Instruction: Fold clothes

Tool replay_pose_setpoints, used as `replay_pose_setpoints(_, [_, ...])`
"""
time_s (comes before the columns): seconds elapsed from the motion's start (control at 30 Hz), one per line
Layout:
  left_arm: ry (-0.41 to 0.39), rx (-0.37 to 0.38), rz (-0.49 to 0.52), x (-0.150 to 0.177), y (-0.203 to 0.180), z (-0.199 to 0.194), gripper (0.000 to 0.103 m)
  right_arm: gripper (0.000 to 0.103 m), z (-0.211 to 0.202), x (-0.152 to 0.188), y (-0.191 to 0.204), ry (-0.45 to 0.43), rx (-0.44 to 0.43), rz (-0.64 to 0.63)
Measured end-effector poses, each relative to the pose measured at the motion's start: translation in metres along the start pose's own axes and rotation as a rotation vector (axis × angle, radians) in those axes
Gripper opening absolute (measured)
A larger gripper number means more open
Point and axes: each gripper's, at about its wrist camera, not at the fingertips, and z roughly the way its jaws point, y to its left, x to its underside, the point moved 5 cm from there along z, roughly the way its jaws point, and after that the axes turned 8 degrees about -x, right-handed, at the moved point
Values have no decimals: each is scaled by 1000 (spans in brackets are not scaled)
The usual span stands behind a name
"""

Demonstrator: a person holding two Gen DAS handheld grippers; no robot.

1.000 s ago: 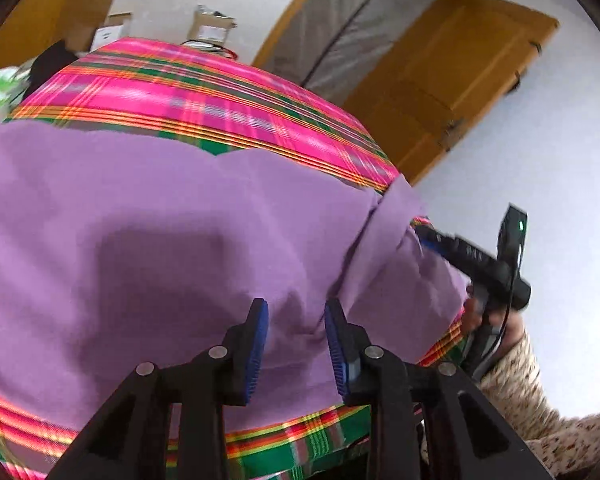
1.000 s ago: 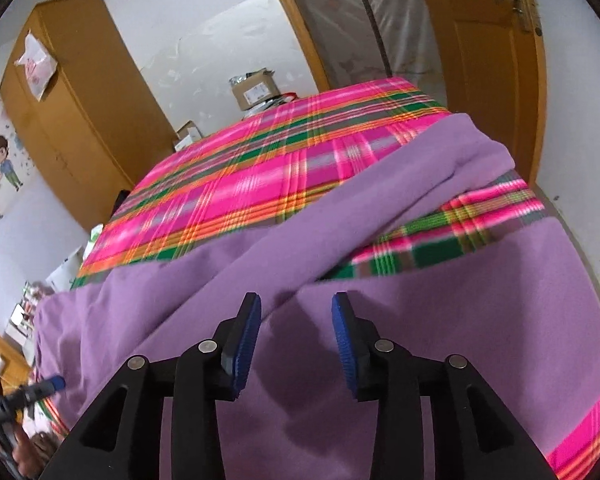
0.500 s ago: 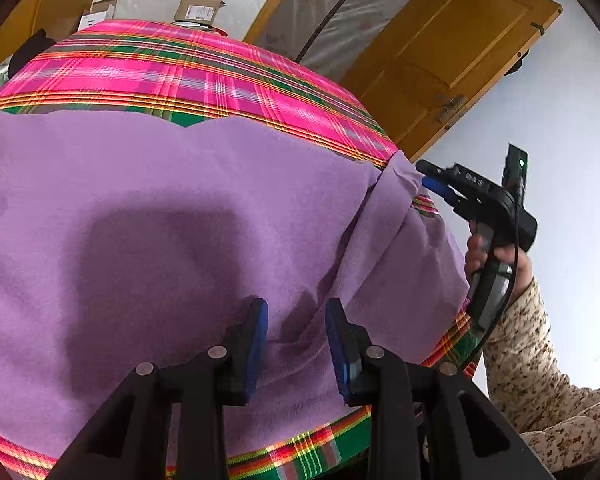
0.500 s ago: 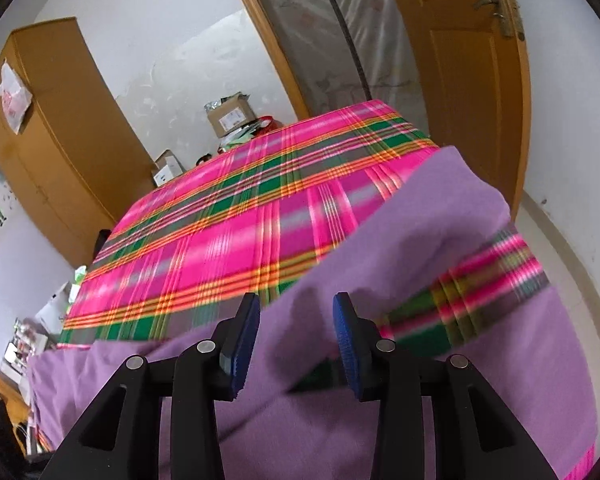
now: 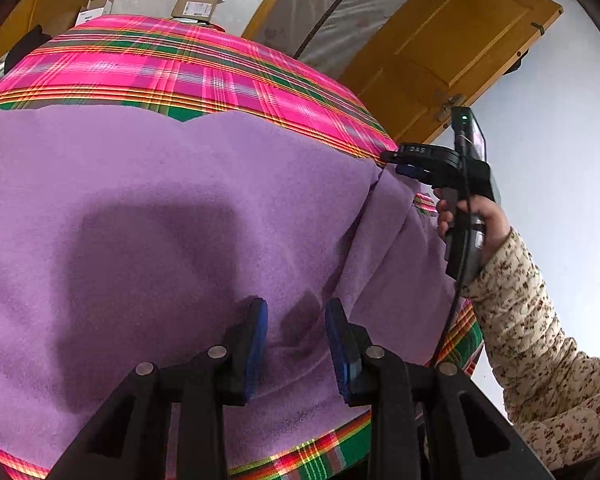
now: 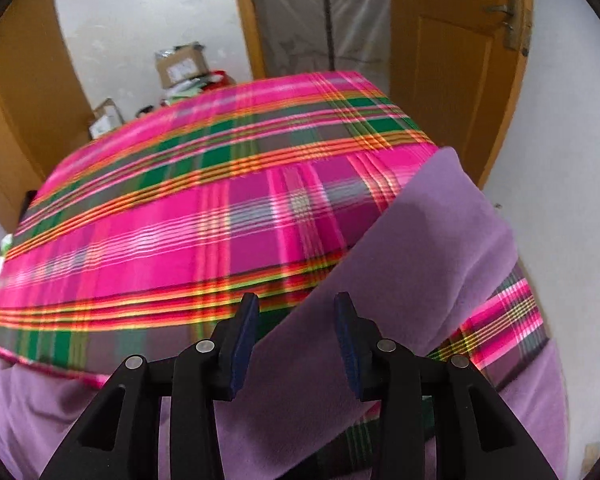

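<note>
Purple garment lay spread over the pink-and-green plaid cloth covering the table, filling the near half in the left wrist view. One sleeve ran diagonally across the plaid toward the far right corner. Behind the table stood a wooden door, ajar, and cardboard boxes against the white wall. Left gripper hung low over the purple fabric, blue pads apart, nothing pinched between them. Right gripper stood above the sleeve, jaws parted, gripping nothing. A hand in a floral sleeve held the right tool at the table's right edge.
</note>
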Motion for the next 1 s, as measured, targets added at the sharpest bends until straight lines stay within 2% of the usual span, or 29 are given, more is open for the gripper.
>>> replay_pose_setpoints(0.27, [-1,4,-1,-1,1,0,31,39,10,-4,-8,33,27,52])
replay_pose_setpoints(0.3, [-1,1,0,-1,0,0,31,35,10,-4,-10,37,31,56])
replay_pose_setpoints(0.37, [-2,-4,4,-1,-1,1,31,11,10,-6,-14,44,28,66])
replay_pose_setpoints(0.47, [-5,-14,9,0,-1,2,31,6,7,-5,-20,47,-12,93])
replay_pose_setpoints(1.0, [-25,-89,75,-1,-17,3,34,4,-53,8,-42,-78,-69,111])
